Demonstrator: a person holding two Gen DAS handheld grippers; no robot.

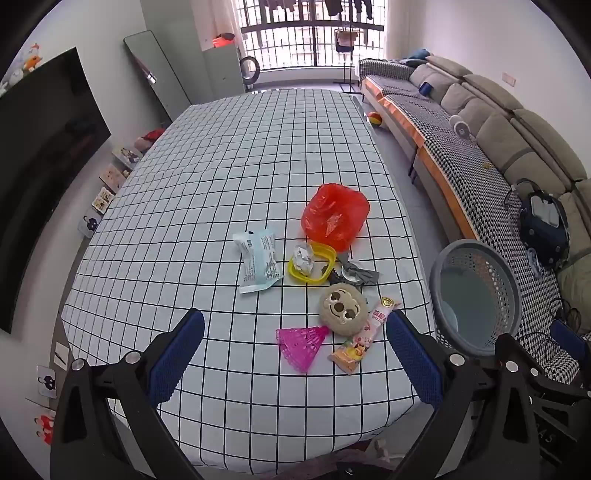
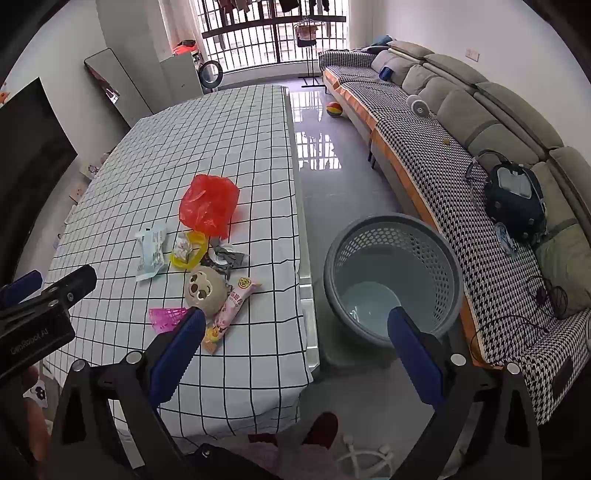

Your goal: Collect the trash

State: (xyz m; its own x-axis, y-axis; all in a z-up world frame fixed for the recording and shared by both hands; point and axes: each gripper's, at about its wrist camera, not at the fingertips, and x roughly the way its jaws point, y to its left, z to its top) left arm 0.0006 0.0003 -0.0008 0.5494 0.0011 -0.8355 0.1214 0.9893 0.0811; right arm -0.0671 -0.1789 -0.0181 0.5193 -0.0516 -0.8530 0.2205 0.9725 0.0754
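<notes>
Both tools spread, empty: left tool (image 1: pixel 295 332) over desk (image 1: pixel 229 147) litter, pink wrapper (image 1: pixel 364 332) nearest; right tool (image 2: pixel 295 328) beside floor basket (image 2: pixel 391 280) (ready for drops).

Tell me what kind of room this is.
Most likely a home living room: a long sofa along one wall, a dark television opposite, and a barred balcony window with laundry hanging outside.
</notes>
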